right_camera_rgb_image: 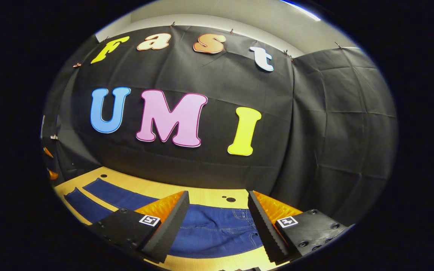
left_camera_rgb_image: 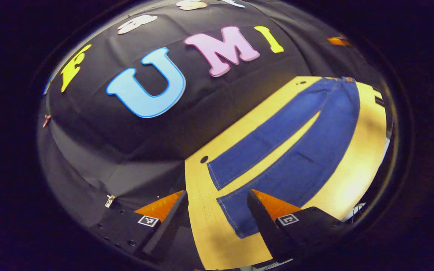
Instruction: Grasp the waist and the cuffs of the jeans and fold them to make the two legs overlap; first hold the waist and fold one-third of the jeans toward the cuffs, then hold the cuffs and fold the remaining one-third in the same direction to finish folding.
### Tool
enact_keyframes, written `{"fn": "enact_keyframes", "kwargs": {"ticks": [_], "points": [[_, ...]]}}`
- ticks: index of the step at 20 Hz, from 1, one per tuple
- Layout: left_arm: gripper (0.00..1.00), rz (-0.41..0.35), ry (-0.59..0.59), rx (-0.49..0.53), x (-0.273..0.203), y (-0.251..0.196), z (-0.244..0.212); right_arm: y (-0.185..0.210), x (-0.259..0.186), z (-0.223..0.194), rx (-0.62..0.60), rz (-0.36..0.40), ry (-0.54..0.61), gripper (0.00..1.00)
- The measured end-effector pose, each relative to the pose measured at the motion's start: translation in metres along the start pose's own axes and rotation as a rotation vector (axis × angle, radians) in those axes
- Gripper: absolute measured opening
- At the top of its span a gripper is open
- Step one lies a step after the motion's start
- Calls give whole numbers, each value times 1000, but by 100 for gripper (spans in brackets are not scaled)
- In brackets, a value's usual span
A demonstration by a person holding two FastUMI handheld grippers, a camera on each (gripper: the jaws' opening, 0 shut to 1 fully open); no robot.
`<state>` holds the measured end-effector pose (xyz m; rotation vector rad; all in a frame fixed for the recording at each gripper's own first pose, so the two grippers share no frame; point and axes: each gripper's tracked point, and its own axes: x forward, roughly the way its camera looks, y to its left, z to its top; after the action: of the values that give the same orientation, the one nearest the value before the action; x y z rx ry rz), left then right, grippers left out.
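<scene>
Across the lower right of the left gripper view, the jeans (left_camera_rgb_image: 296, 150) lie flat on the wooden table (left_camera_rgb_image: 360, 165), legs spread apart, cuffs (left_camera_rgb_image: 224, 195) nearest the left gripper (left_camera_rgb_image: 217, 197), whose fingers stand wide apart, holding nothing. Low in the right gripper view, the right gripper (right_camera_rgb_image: 219, 197) hangs above the waist (right_camera_rgb_image: 236, 222), gaping and empty.

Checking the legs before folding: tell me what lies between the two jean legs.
In the left gripper view, a narrow wedge of bare wooden table separates the jeans' two legs, widening toward the cuffs; nothing rests on it.
</scene>
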<state>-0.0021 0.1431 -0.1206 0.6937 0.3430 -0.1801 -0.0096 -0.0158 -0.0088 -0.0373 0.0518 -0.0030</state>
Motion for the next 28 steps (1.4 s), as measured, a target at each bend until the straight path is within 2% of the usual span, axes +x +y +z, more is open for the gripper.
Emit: {"fn": "enact_keyframes", "kwargs": {"ticks": [3, 5, 10, 12, 14, 16, 19, 22, 23, 24, 25, 26, 28], "points": [[98, -149, 93, 264, 15, -29, -46, -7, -5, -9, -18, -1, 35, 96], [98, -247, 163, 369, 33, -52, -90, -15, -11, -14, -37, -10, 53, 96], [98, -347, 272, 615, 53, -76, -155, -40, -27, -28, -87, -40, 105, 96], [98, -341, 277, 685, 62, -76, -159, -50, -31, -33, -116, -57, 117, 94], [92, -328, 274, 697, 67, -74, -151, -61, -34, -37, -150, -69, 124, 96], [90, -359, 275, 685, 81, -73, -149, -74, -34, -45, -171, -81, 137, 94], [82, -414, 276, 695, 96, -75, -141, -99, -29, -53, -195, -115, 152, 96], [66, -487, 333, 655, 106, -77, -141, -124, -22, -54, -241, -143, 151, 96], [64, -507, 364, 630, 106, -78, -141, -132, -20, -53, -271, -150, 146, 96], [54, -510, 387, 609, 108, -78, -141, -139, -16, -53, -307, -149, 142, 93], [51, -490, 402, 599, 113, -78, -140, -145, -11, -54, -355, -144, 140, 96], [28, -454, 406, 608, 116, -77, -137, -149, -6, -55, -396, -137, 142, 96], [16, -413, 383, 620, 123, -77, -136, -156, 3, -61, -473, -105, 151, 96]]}}
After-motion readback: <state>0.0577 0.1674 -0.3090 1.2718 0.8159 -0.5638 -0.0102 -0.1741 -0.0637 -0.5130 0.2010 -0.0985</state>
